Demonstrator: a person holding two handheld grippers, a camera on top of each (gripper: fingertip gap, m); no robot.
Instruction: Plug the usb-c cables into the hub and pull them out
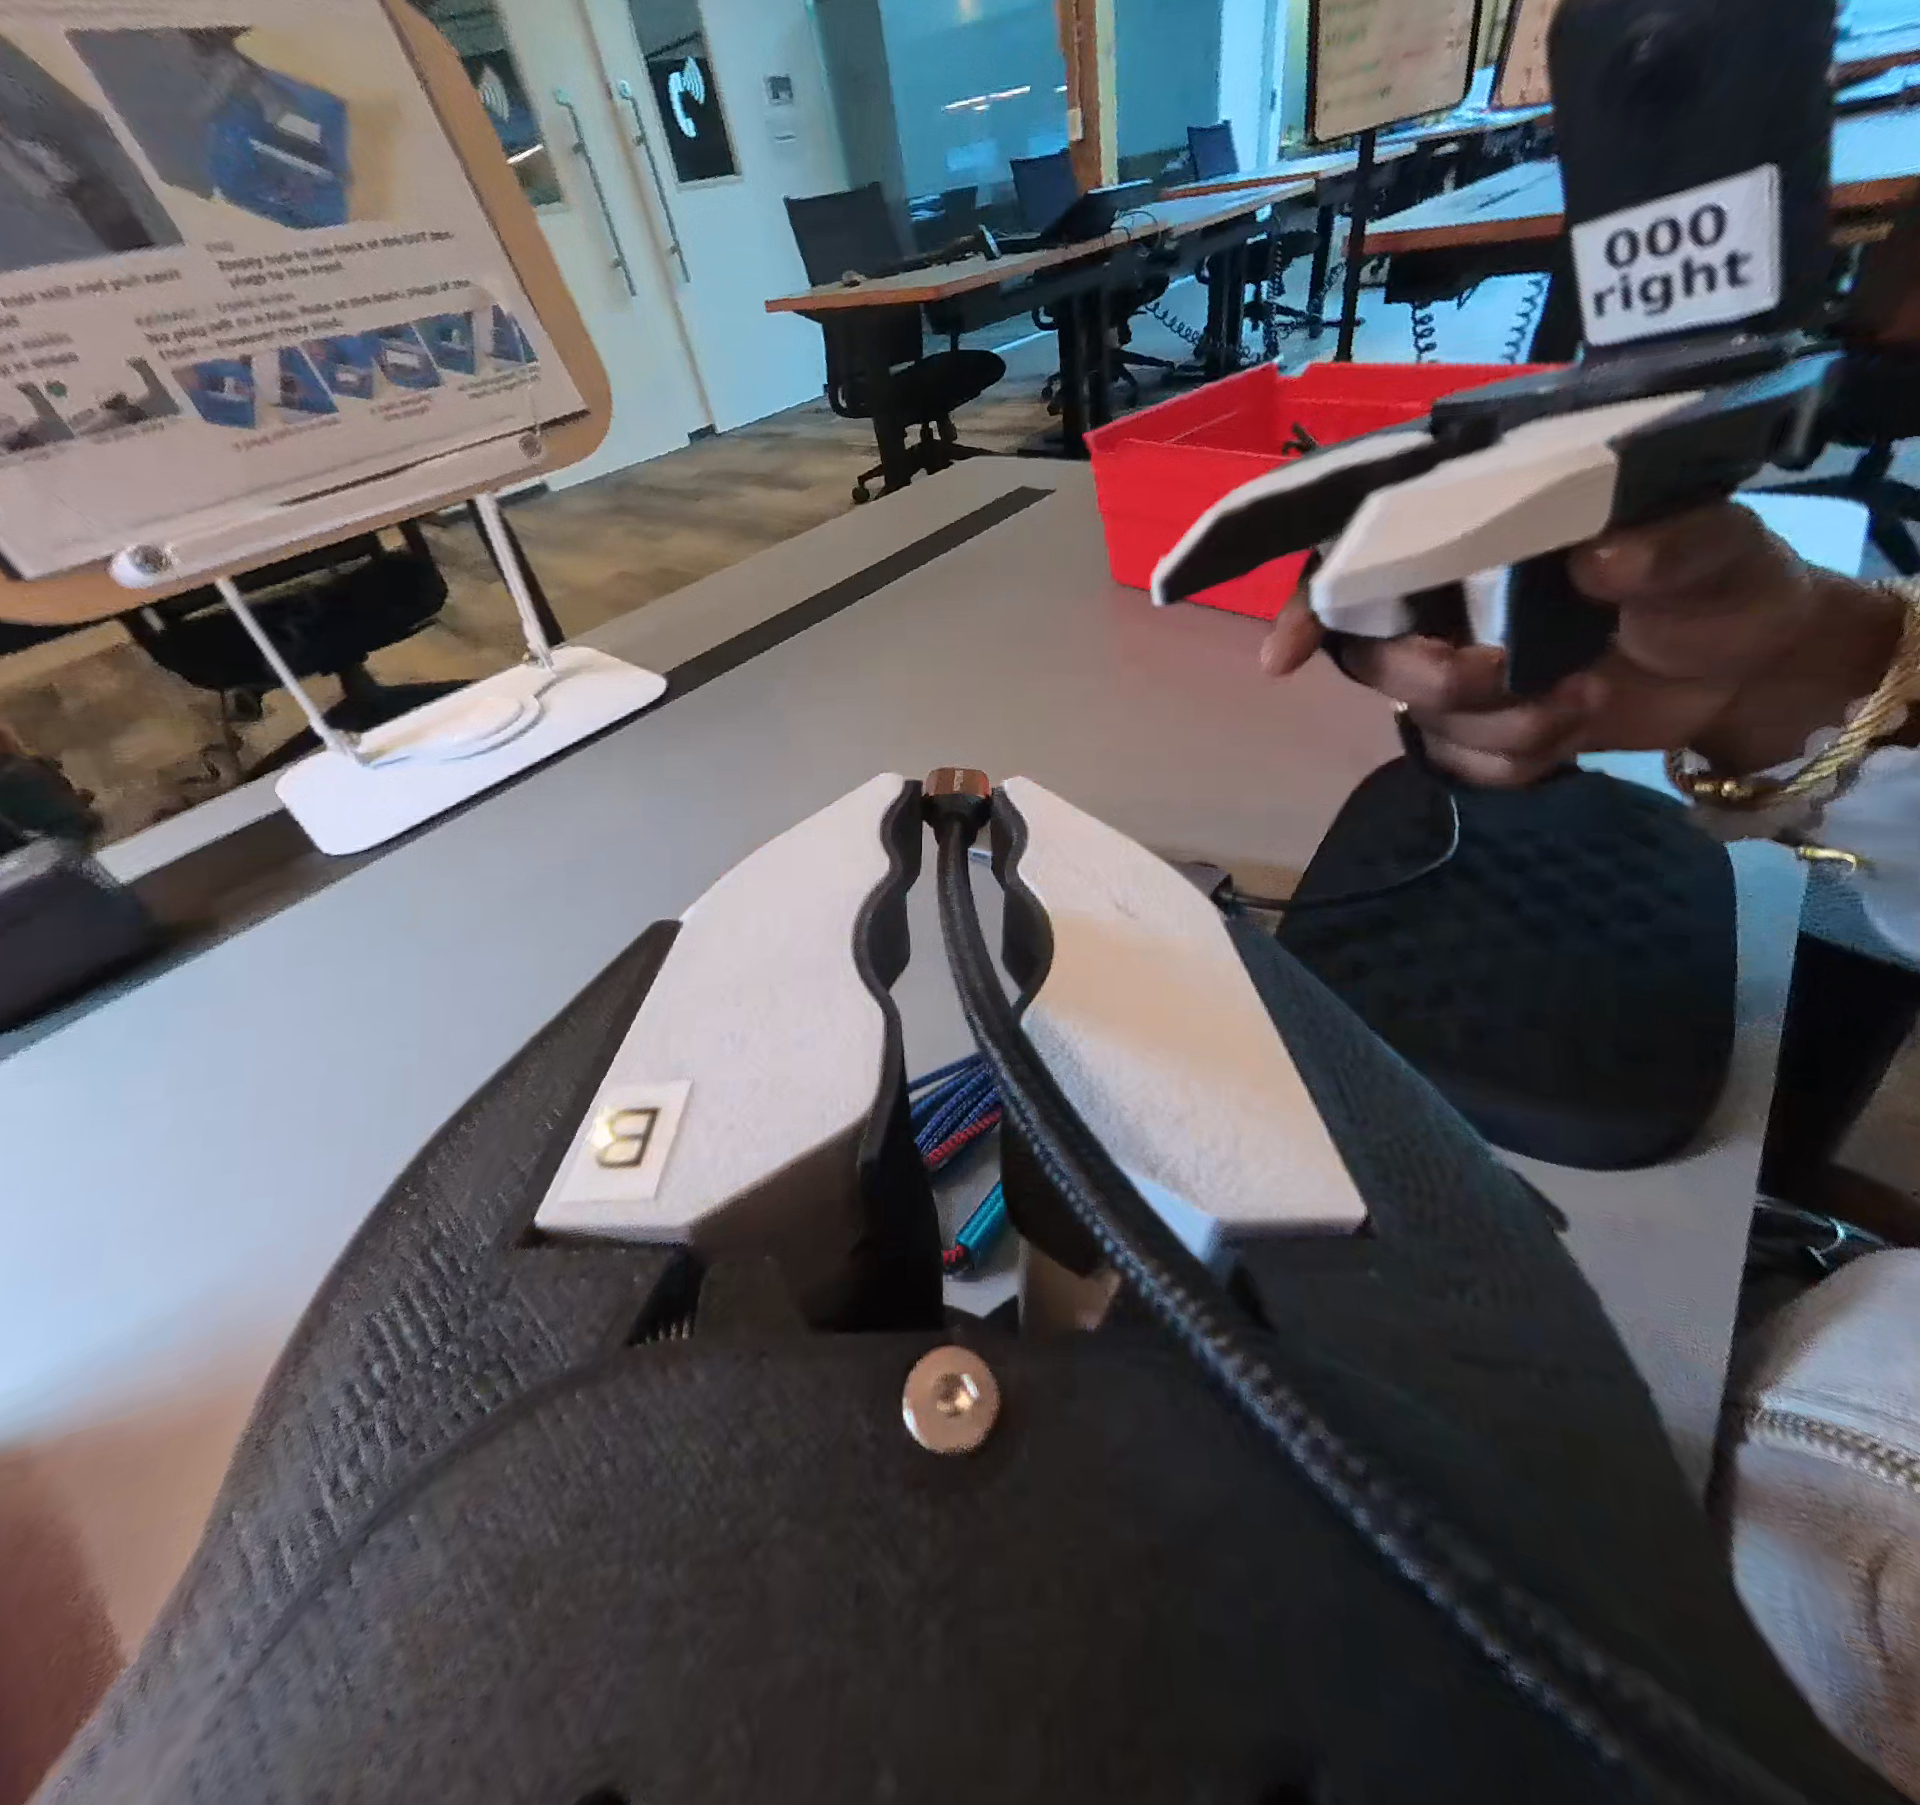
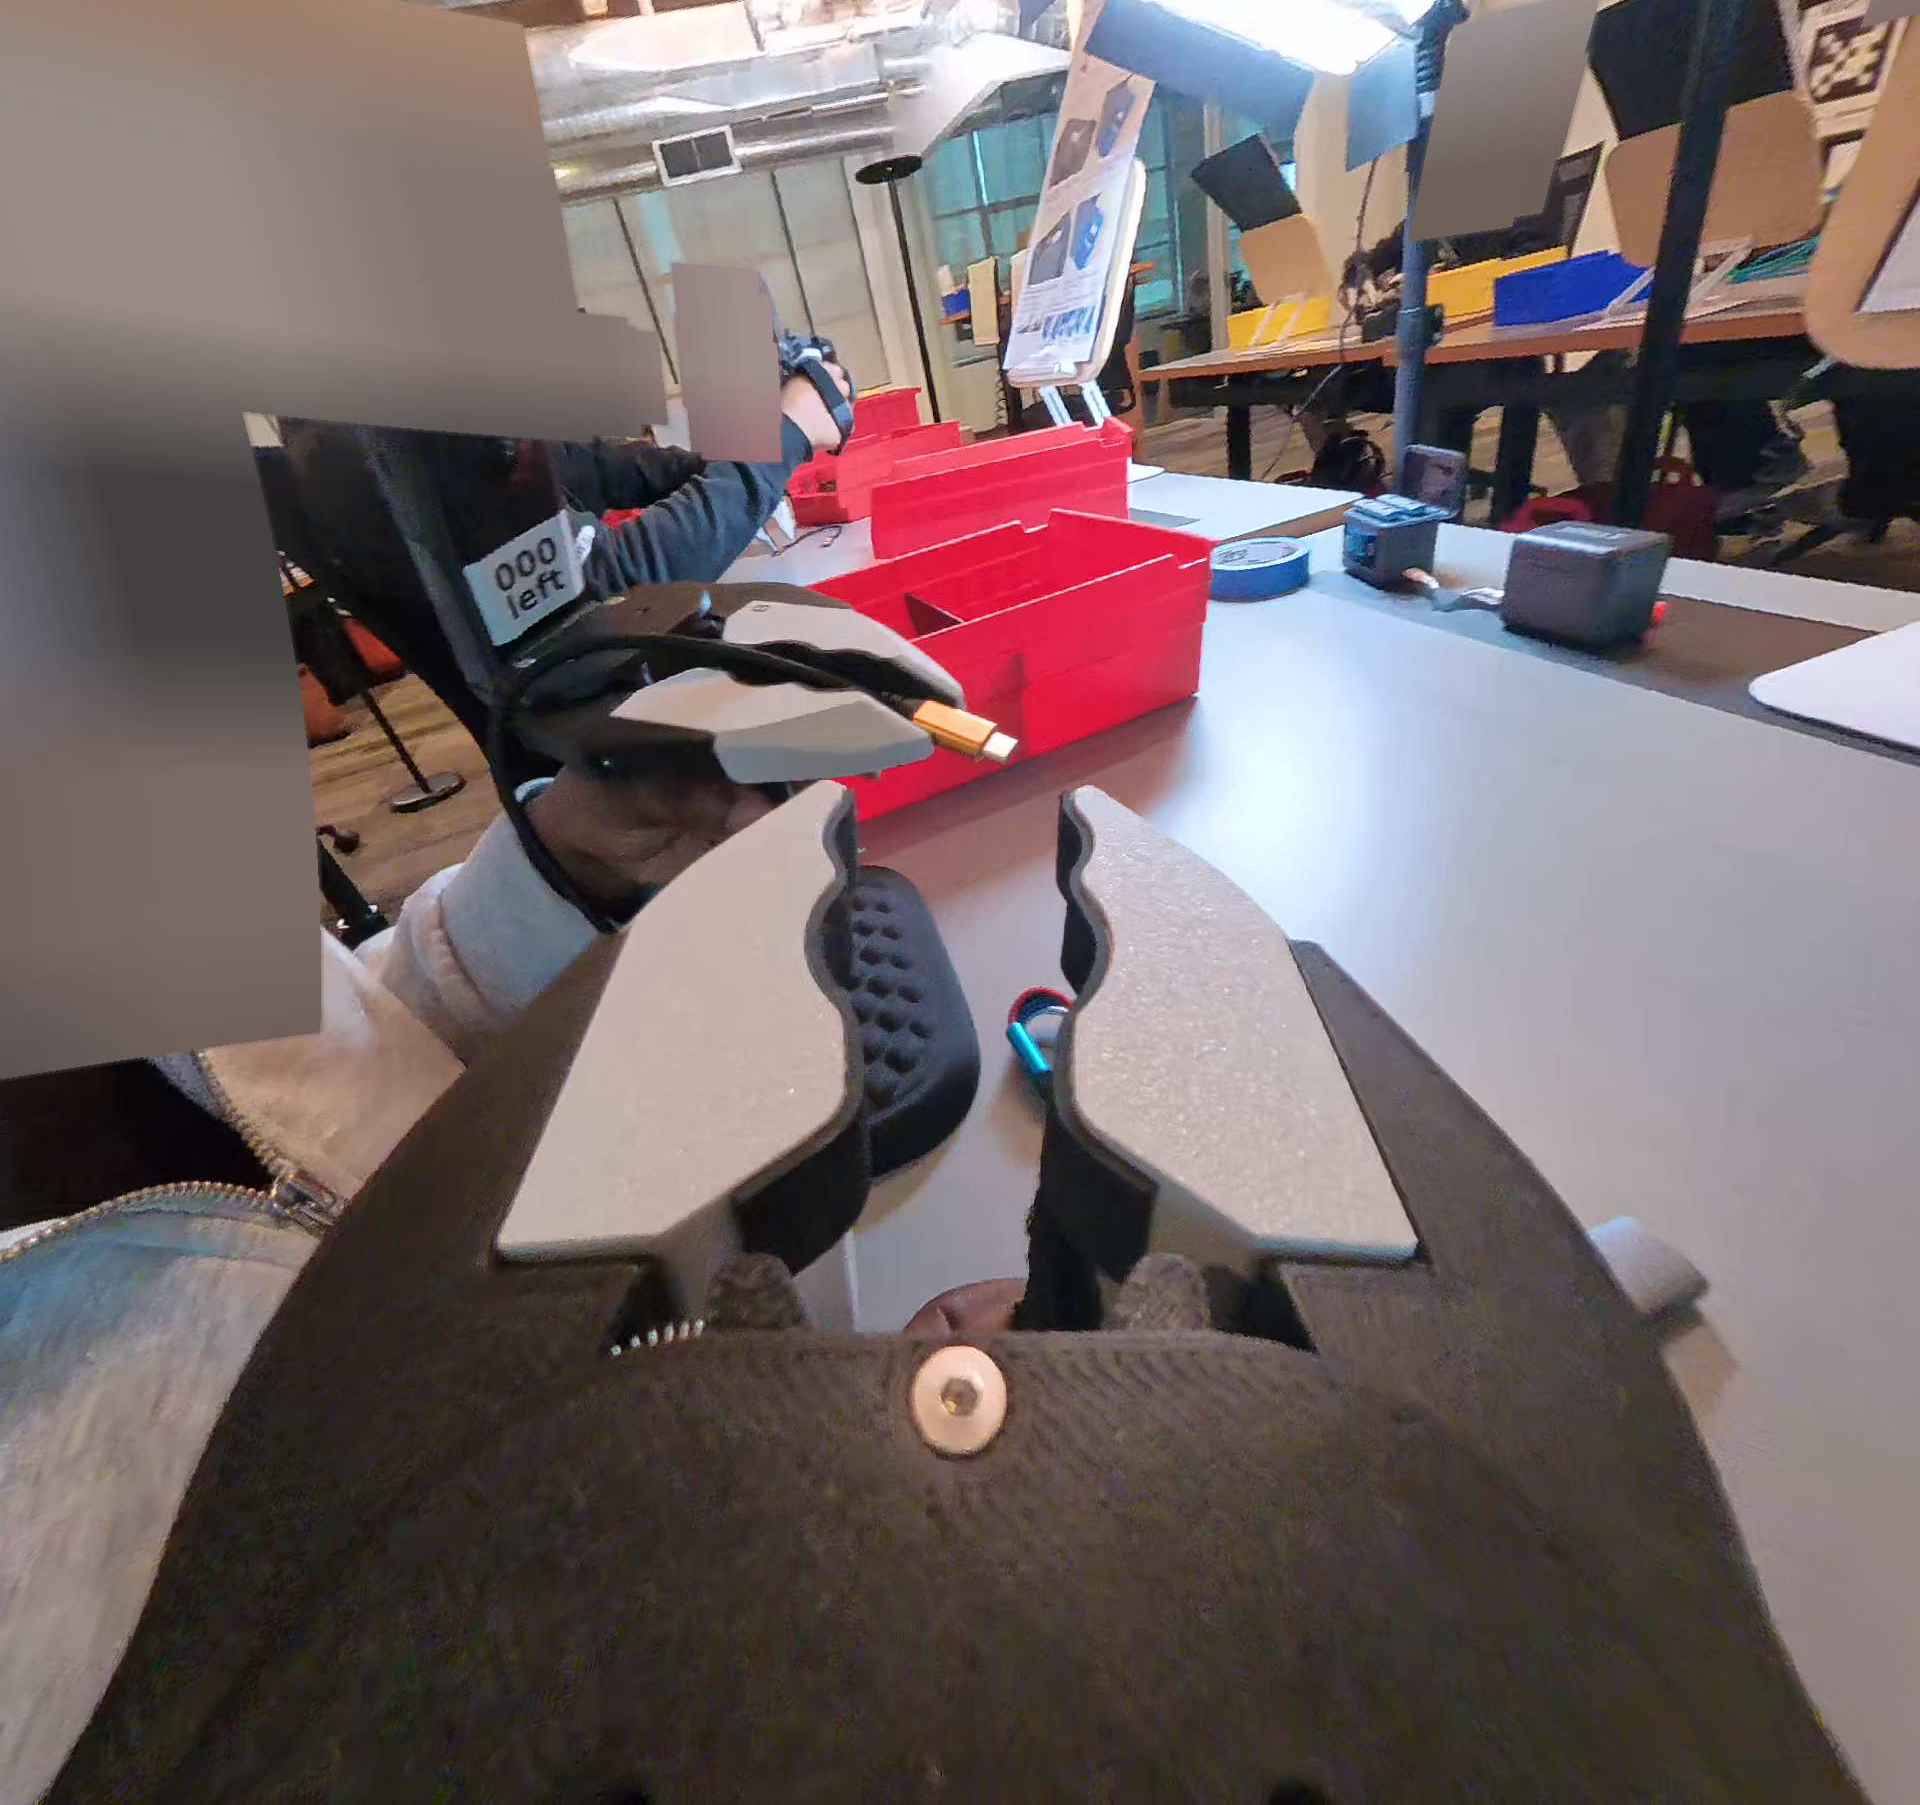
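My left gripper (image 1: 956,799) is shut on a black braided usb-c cable (image 1: 997,1007) just behind its orange metal plug (image 1: 956,782), held above the grey table (image 1: 520,924). In the right wrist view the left gripper (image 2: 925,716) shows at the left with the orange plug (image 2: 961,729) sticking out past its fingertips. My right gripper (image 2: 956,820) is open and empty above the table; it shows in the left wrist view (image 1: 1247,581) at the upper right. A blue and red braided cable (image 1: 956,1111) lies below the left gripper, its blue plug (image 2: 1034,1043) between my right fingers. No hub is in view.
A red bin (image 1: 1226,467) stands on the table ahead, also in the right wrist view (image 2: 1039,633). A black padded rest (image 1: 1507,966) lies at the near edge. An instruction board on a white stand (image 1: 468,747) is at the left. Blue tape (image 2: 1257,568) and small grey boxes (image 2: 1584,581) sit farther right.
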